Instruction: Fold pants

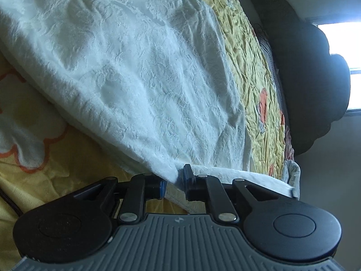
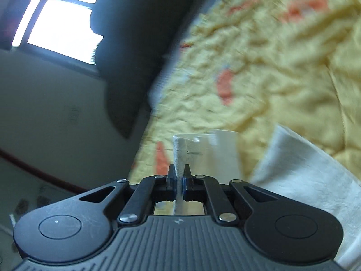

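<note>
Folding step: the right gripper had its jaws clamped on a white hem of the pants, lifted off the bed.
Left gripper: jaws slightly parted, cloth edge between them, apparently not pinched.
Pants: spread across the yellow quilt.
Next move: probably carrying the held edge over; the left needs a firm grip.
Surroundings: dark headboard, window; nothing blocked the way.

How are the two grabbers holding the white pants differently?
The right hand-held gripper is shut tight on a thin edge of the white pants. The left hand-held gripper has a gap between its fingers, with cloth only loosely between them. Both sit over the yellow bedspread.
</note>
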`<action>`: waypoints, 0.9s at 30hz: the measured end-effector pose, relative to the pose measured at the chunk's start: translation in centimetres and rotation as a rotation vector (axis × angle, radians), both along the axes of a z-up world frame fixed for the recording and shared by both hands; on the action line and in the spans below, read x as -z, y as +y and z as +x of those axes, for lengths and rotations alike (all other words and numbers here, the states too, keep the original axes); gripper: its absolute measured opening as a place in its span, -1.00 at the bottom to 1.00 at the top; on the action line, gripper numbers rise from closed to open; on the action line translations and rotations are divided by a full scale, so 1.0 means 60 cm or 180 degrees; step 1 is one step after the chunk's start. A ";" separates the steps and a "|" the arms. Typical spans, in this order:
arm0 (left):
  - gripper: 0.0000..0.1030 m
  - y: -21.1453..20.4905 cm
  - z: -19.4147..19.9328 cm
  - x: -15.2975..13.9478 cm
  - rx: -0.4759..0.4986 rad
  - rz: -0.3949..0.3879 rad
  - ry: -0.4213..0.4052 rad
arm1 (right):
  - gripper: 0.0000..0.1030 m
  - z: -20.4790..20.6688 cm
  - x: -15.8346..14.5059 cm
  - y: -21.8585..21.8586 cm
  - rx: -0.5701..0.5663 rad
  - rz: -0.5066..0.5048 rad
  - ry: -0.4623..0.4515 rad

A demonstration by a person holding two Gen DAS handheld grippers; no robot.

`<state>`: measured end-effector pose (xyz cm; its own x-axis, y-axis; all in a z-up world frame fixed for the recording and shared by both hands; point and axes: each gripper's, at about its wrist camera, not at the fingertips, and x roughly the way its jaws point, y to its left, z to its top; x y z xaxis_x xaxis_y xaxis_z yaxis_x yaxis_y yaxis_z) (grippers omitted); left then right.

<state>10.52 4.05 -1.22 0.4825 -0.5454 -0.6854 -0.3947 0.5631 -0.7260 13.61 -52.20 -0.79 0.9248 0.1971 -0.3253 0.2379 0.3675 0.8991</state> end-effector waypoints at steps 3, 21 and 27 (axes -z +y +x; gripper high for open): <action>-0.60 0.008 -0.006 0.005 0.0026 -0.0148 -0.0011 | -0.90 -0.084 -0.060 -0.003 -0.0018 -0.0309 -0.0359; -0.57 0.032 -0.009 0.017 0.0089 -0.0166 0.0018 | -0.75 -0.168 0.048 -0.055 0.0128 -0.0147 0.0583; -0.23 0.045 -0.033 -0.024 0.0631 0.0084 -0.0125 | -0.61 -0.233 0.073 -0.089 0.0345 -0.0037 0.0919</action>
<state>8.54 6.75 0.24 0.3943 -0.6143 -0.6835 -0.2460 0.6460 -0.7226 -0.39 -57.51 -5.19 0.8093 0.0970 -0.5794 0.5214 0.3358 0.7845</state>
